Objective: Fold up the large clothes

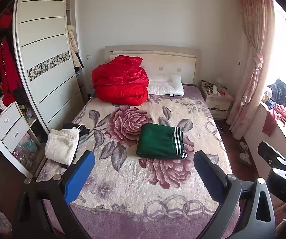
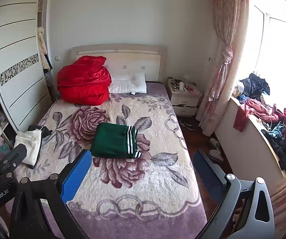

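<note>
A green garment with white stripes (image 1: 161,142) lies folded in a neat rectangle in the middle of the bed (image 1: 202,123); it also shows in the right wrist view (image 2: 114,140). A folded white fluffy garment (image 1: 62,145) lies on something black at the bed's left edge, also in the right wrist view (image 2: 31,145). My left gripper (image 1: 143,174) is open and empty, held above the foot of the bed, well short of the green garment. My right gripper (image 2: 142,174) is open and empty, over the foot of the bed to the right.
A red quilt (image 1: 121,81) and white pillow (image 1: 165,85) lie at the headboard. An open wardrobe (image 1: 43,59) stands left of the bed. A nightstand (image 1: 216,99), curtain (image 1: 256,59) and cluttered window ledge (image 2: 272,131) are on the right. Slippers (image 2: 214,149) lie on the floor.
</note>
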